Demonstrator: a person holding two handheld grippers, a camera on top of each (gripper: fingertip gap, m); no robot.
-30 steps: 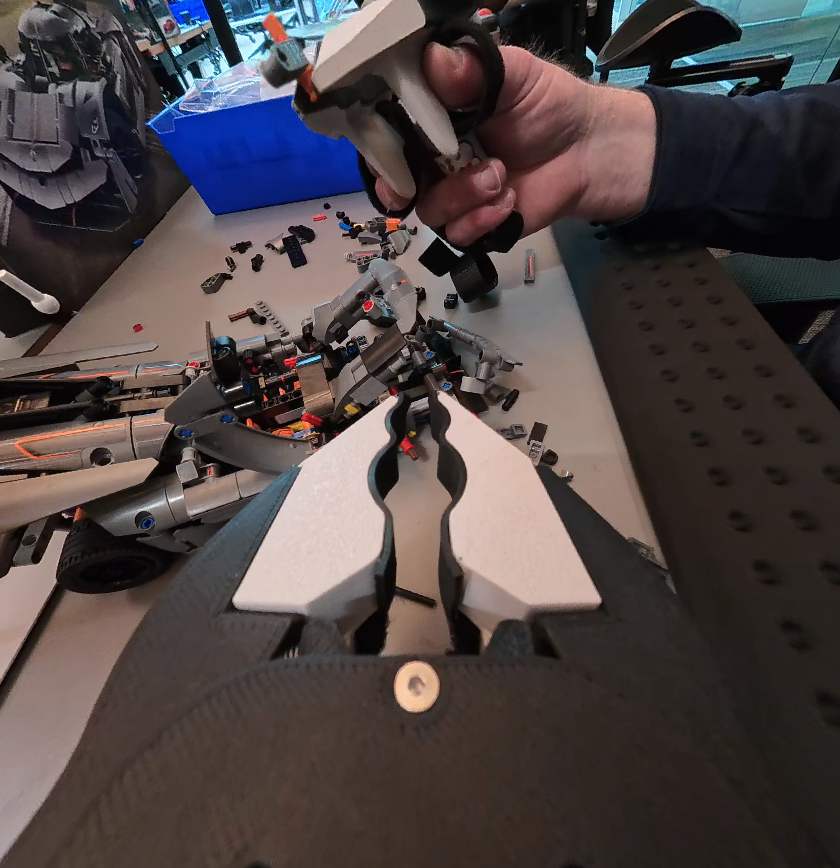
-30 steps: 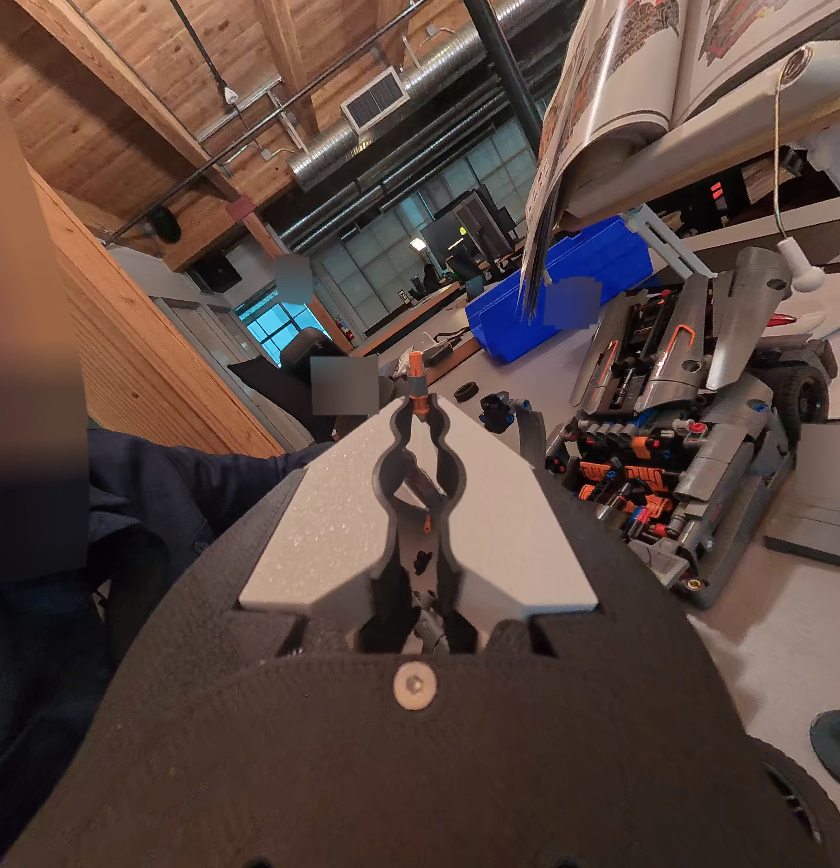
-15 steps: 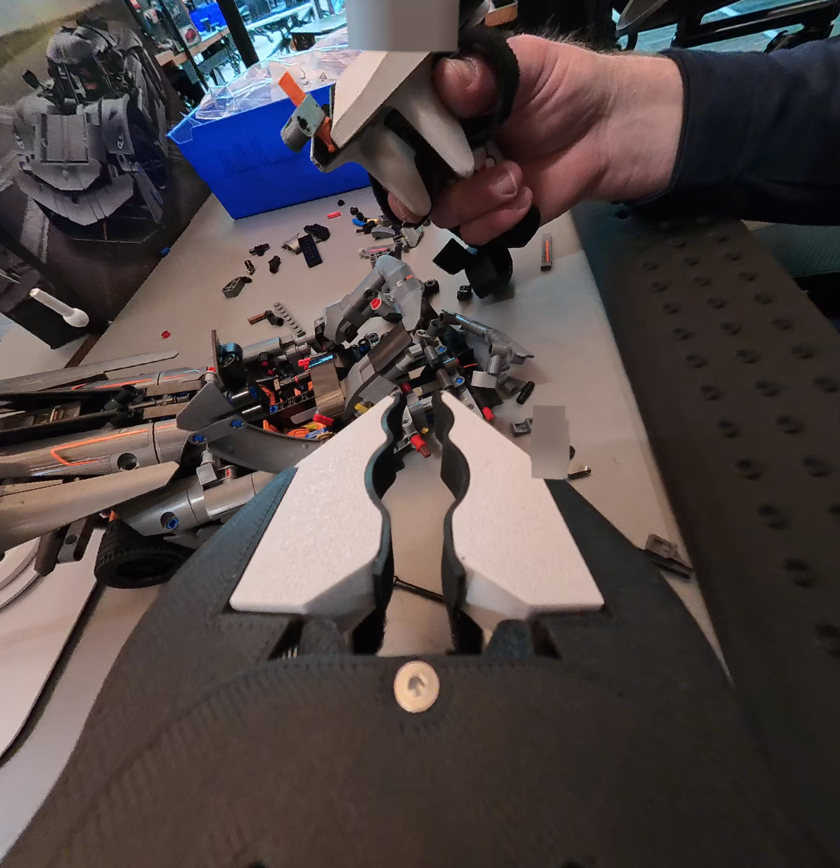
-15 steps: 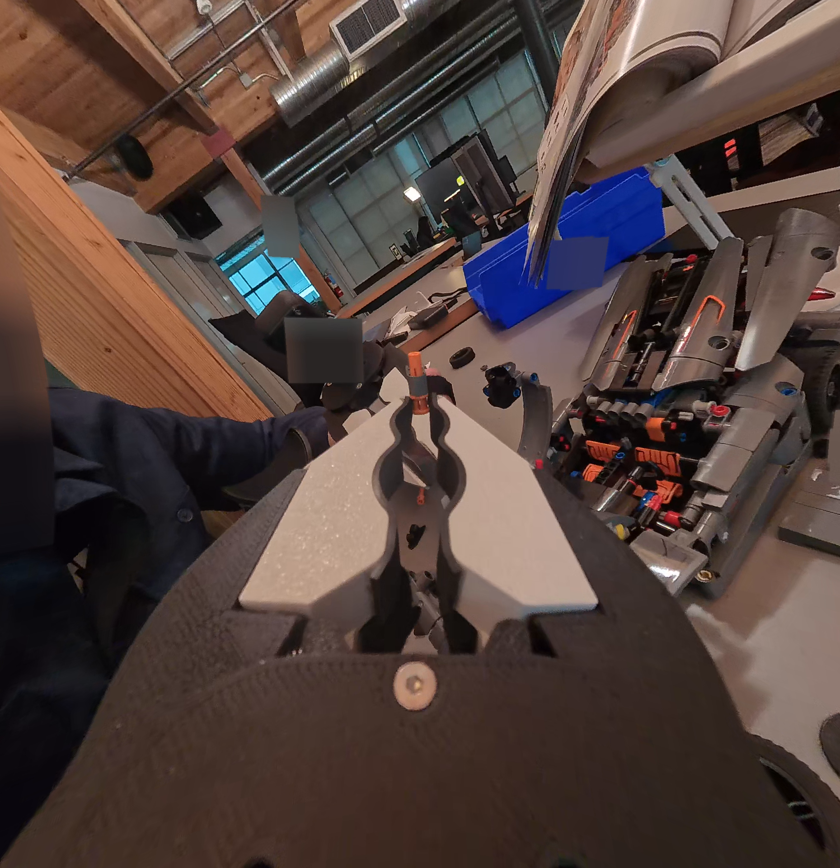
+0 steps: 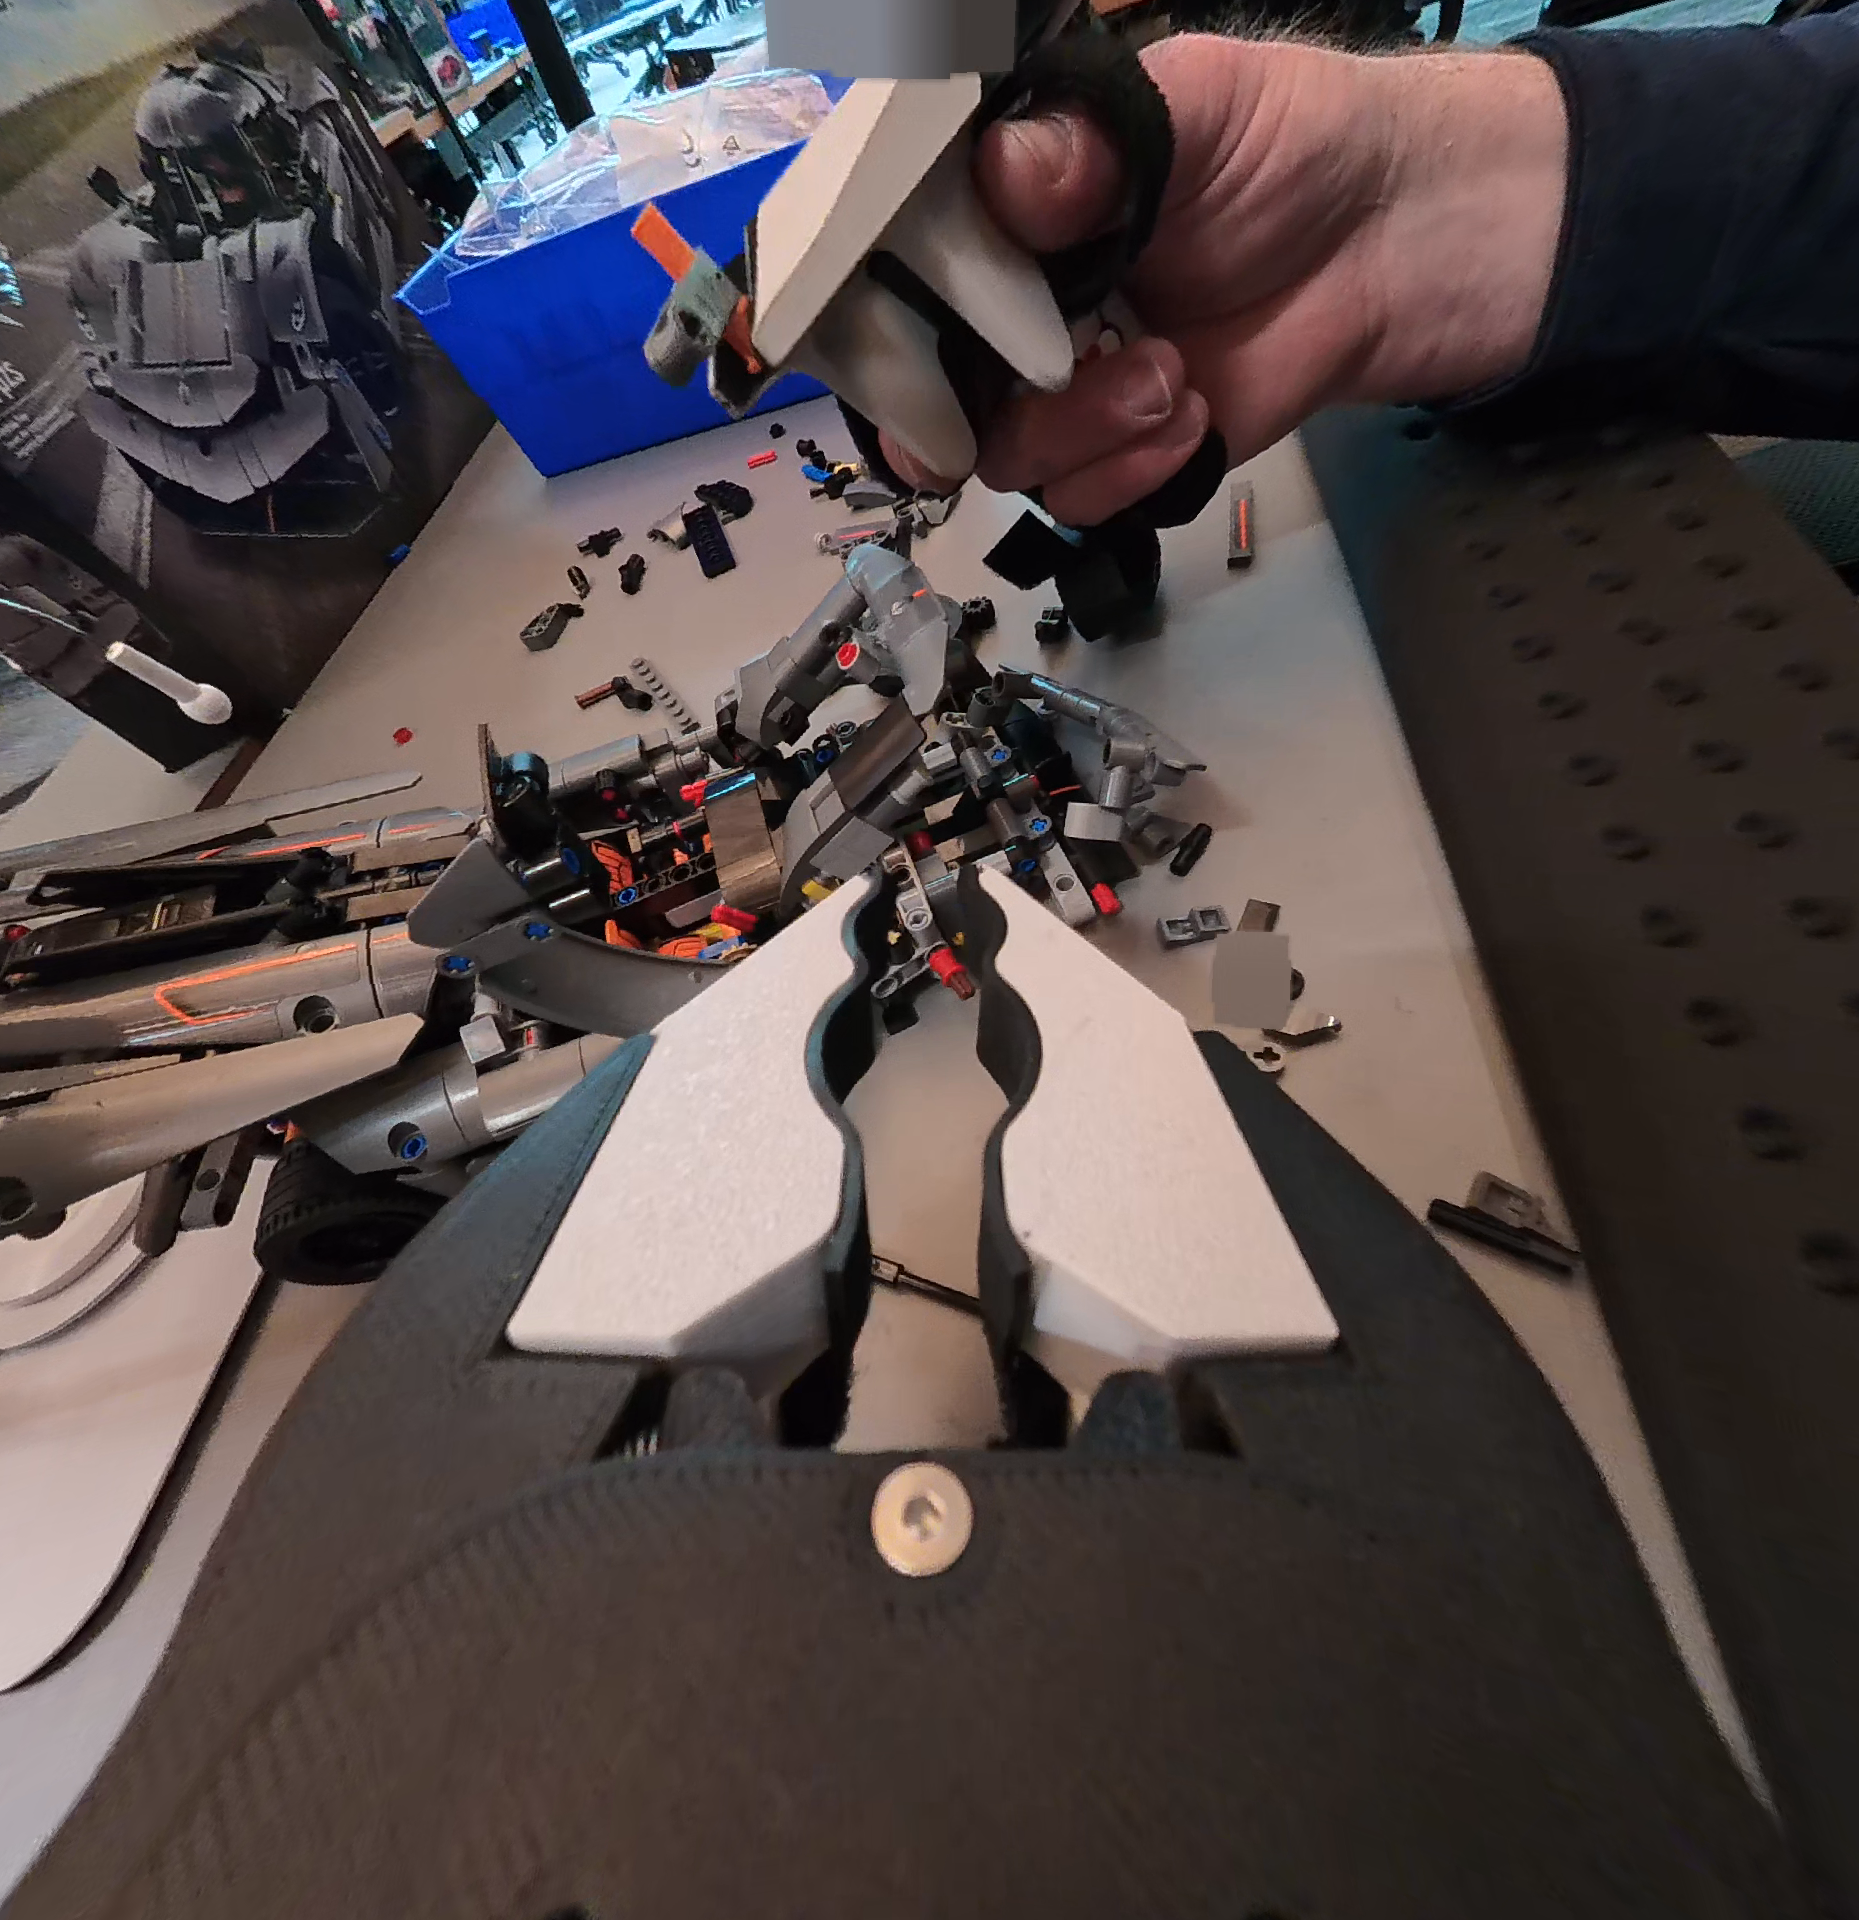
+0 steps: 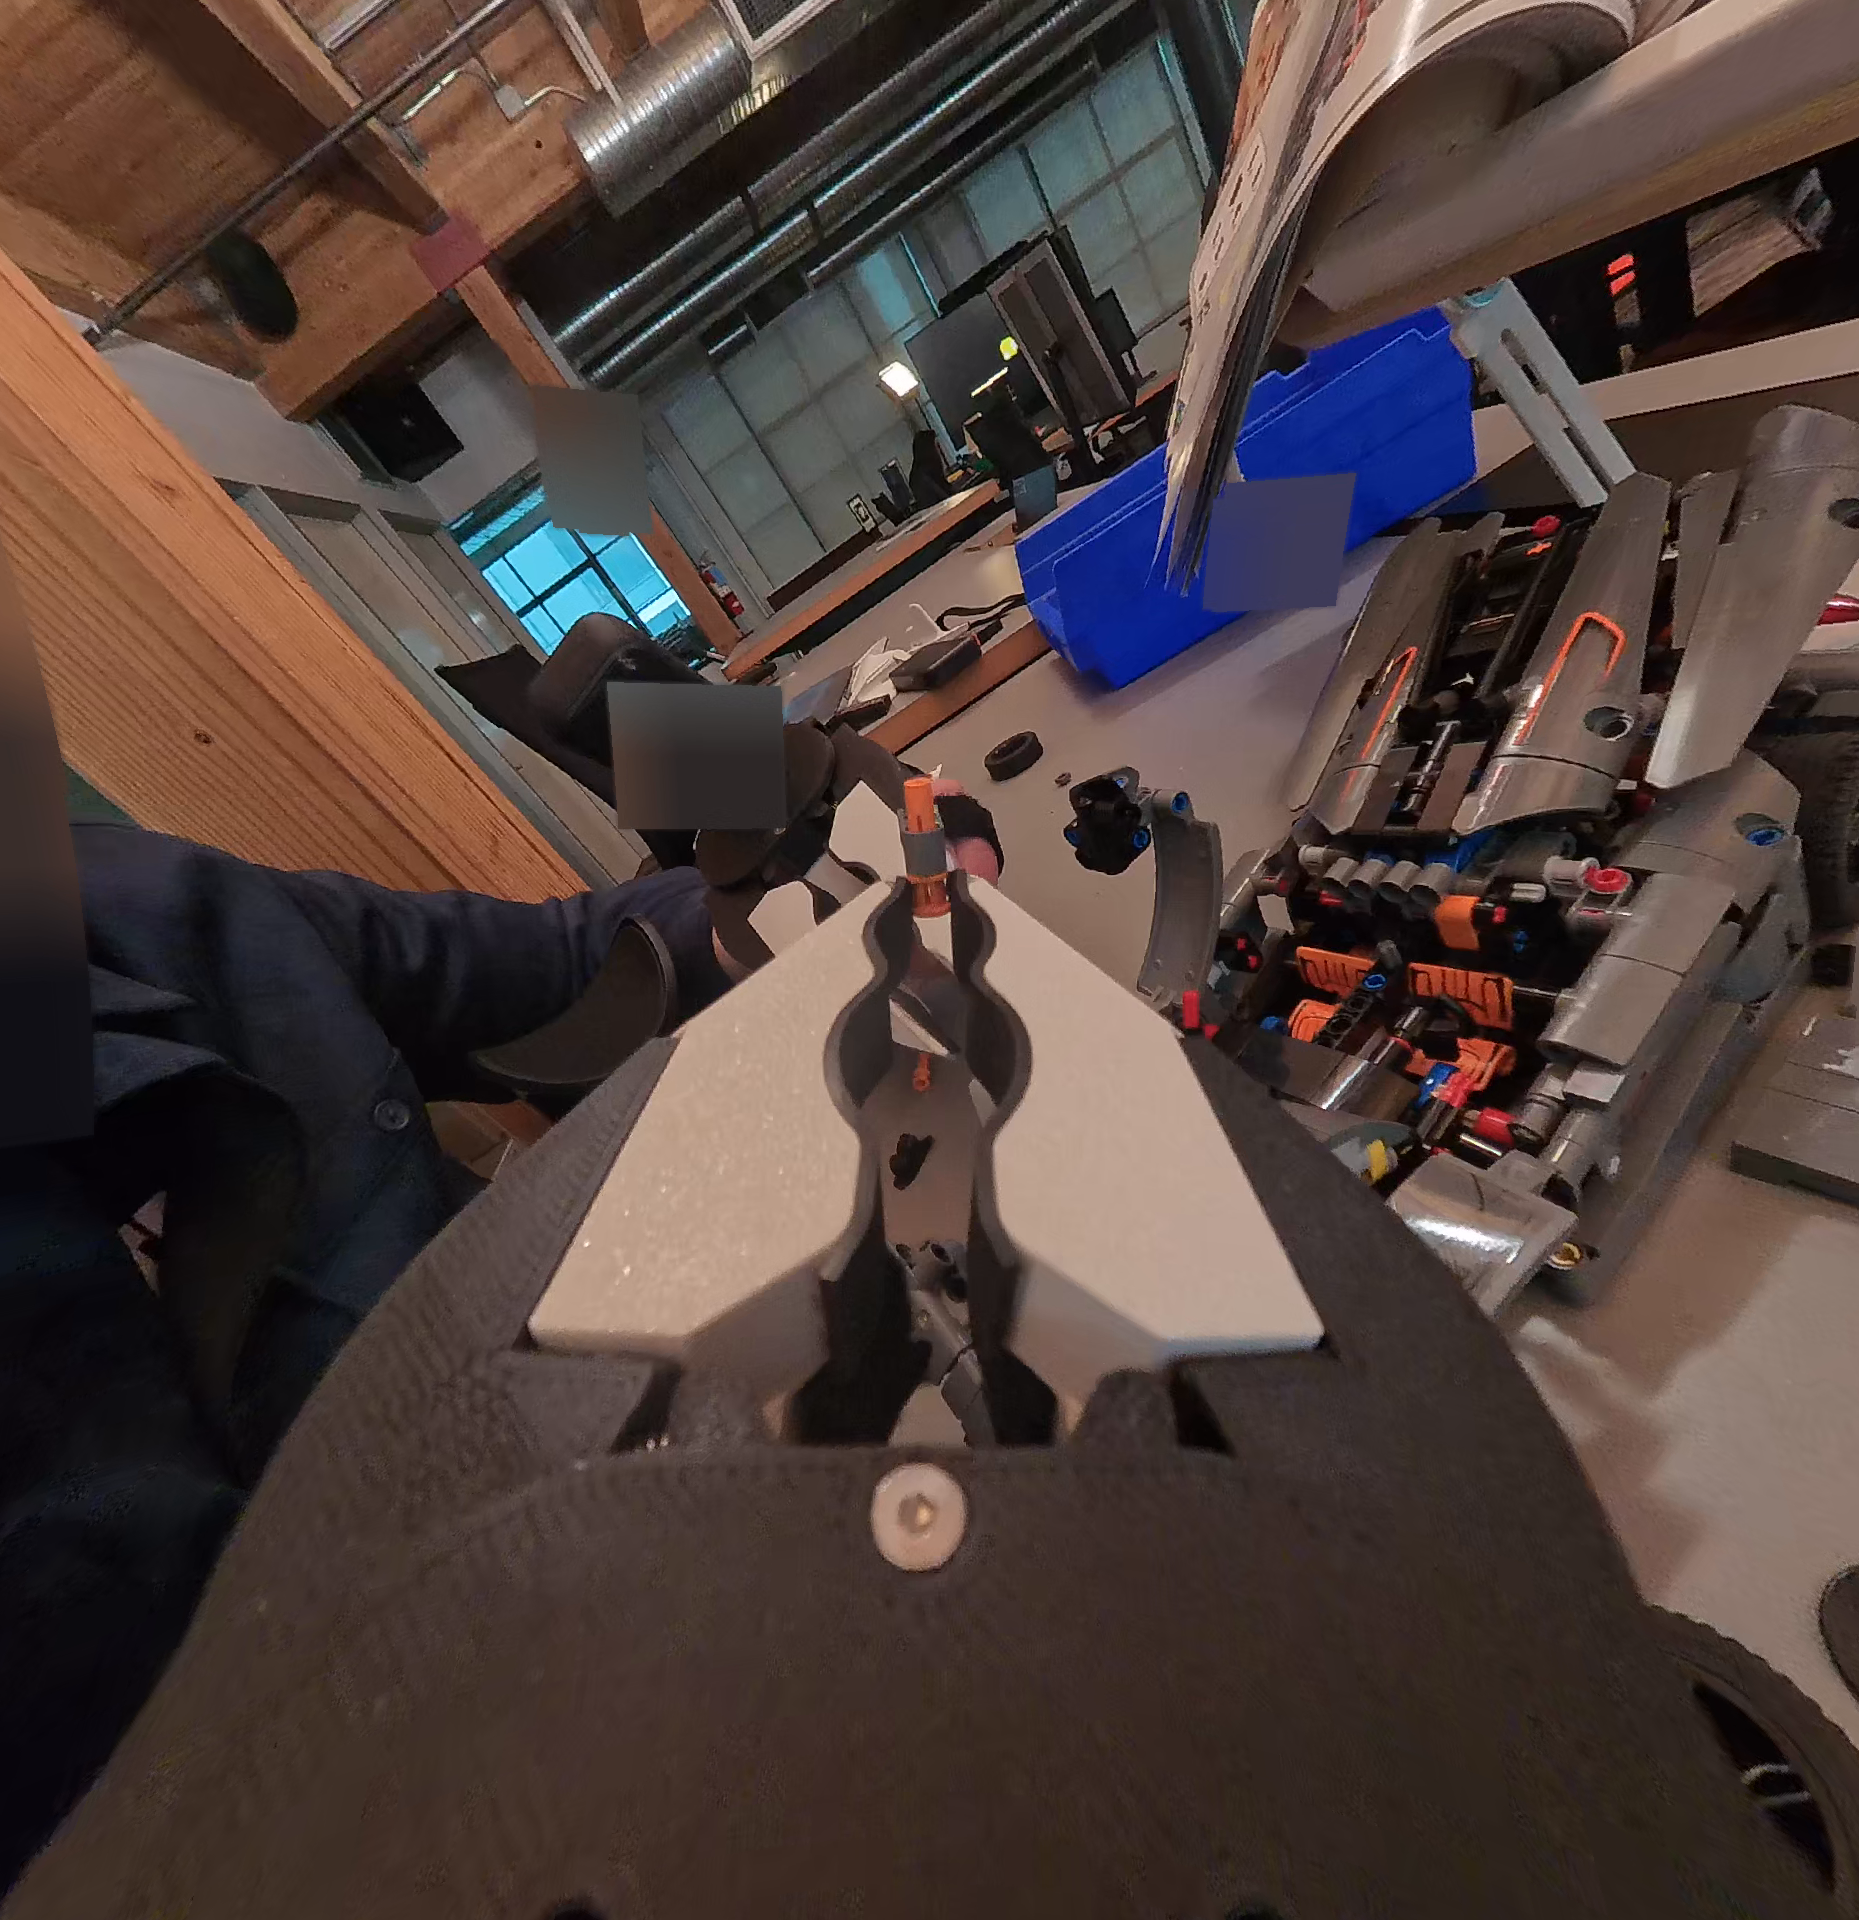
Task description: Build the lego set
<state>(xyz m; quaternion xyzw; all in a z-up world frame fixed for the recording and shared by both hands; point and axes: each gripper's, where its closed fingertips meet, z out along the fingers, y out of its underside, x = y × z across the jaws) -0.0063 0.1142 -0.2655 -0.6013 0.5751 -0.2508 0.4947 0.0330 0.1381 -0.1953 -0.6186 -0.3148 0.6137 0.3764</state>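
A: At 12 o'clock off the left gripper (image 5: pixel 930 914), what's there?

B: The grey and black lego car model with orange trim (image 5: pixel 405 935), lying on the pale grey table (image 5: pixel 1309 727). The gripper's white fingers stand spread, nothing between them, tips just short of the model's exposed grey-beam end (image 5: pixel 1008 790).

A: Right gripper (image 6: pixel 930 891)?

B: Pinching a small orange axle pin with a grey bush (image 6: pixel 923 844) at the very tips; the pin sticks out past them. In the left view that gripper sits at 12 o'clock, up off the table, held in a bare hand (image 5: pixel 1268 239), pin pointing toward 10 o'clock.

A: Where's the model from the right view?

B: At 2 o'clock, well apart from the pin. A curved grey arch piece (image 6: pixel 1174 894) lies between them at 1 o'clock.

A: Loose parts?

B: Small black and grey pieces (image 5: pixel 696 540) scattered at 11–12 o'clock, short of the blue plastic bin (image 5: pixel 592 343). A black tyre (image 6: pixel 1011 754) at 12 o'clock in the right view.
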